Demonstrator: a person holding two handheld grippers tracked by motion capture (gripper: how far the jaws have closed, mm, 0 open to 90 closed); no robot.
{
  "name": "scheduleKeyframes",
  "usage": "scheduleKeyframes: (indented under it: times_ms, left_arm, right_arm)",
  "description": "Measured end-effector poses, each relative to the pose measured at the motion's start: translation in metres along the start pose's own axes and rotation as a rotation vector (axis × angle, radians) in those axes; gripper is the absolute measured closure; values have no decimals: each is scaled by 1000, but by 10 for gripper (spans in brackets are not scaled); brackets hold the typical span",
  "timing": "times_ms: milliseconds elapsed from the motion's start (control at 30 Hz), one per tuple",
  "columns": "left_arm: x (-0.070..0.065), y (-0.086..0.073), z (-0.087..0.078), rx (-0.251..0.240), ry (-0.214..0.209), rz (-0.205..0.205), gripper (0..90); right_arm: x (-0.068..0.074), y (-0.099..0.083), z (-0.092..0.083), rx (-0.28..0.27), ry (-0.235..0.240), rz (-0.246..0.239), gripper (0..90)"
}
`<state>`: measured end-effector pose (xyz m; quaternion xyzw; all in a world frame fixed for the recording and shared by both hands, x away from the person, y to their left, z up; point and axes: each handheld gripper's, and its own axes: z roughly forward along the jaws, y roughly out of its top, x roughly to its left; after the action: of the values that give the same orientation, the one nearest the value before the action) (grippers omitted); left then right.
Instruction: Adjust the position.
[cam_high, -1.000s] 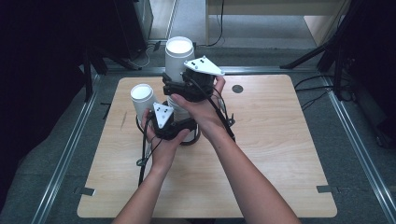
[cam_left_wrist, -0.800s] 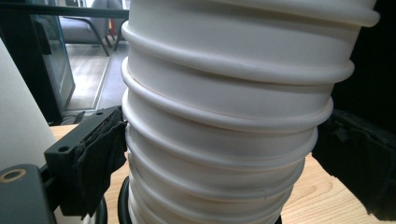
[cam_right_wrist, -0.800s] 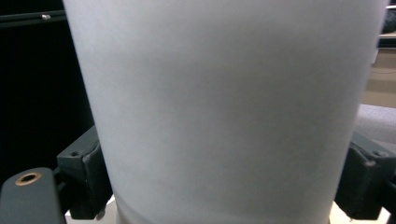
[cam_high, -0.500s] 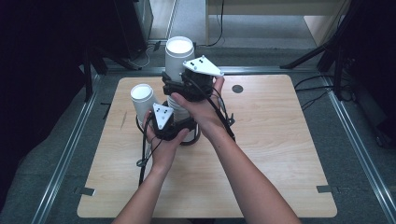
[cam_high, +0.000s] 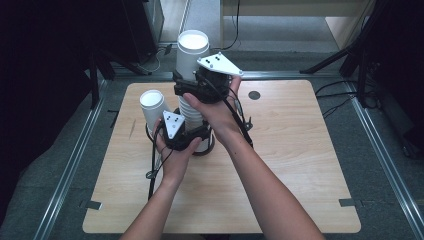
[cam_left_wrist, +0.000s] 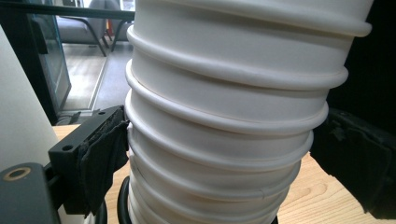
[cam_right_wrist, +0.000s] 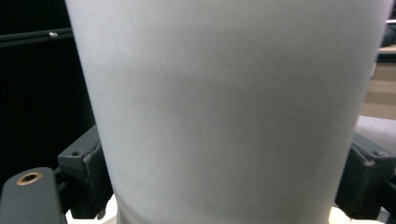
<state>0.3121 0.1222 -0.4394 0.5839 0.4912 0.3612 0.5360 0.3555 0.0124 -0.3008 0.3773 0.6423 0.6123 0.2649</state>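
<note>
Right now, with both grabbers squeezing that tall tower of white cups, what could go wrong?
1. The right gripper clamps the top cup while the left gripper closes around the stack of cups low down. If the top cup sticks, several may lift together.
2. The stack already looks uneven, with rims tilted differently, so a sideways pull might topple it.
3. A single cup stands close beside the left gripper and could be knocked over.

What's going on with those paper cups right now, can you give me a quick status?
Left gripper closing around the cup stack low down. Right gripper clamped on the top cup, jaws just tightening. Single cup stands apart at left; nothing blocking.
</note>
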Motion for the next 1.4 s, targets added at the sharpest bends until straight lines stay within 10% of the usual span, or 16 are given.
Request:
scheduleKeyframes:
  times_ms: [1400]
  left_arm:
    - [1, 0, -5, -8, -8, 15, 73]
  right_arm:
    - [-1, -1, -5, 35, 6, 15, 141]
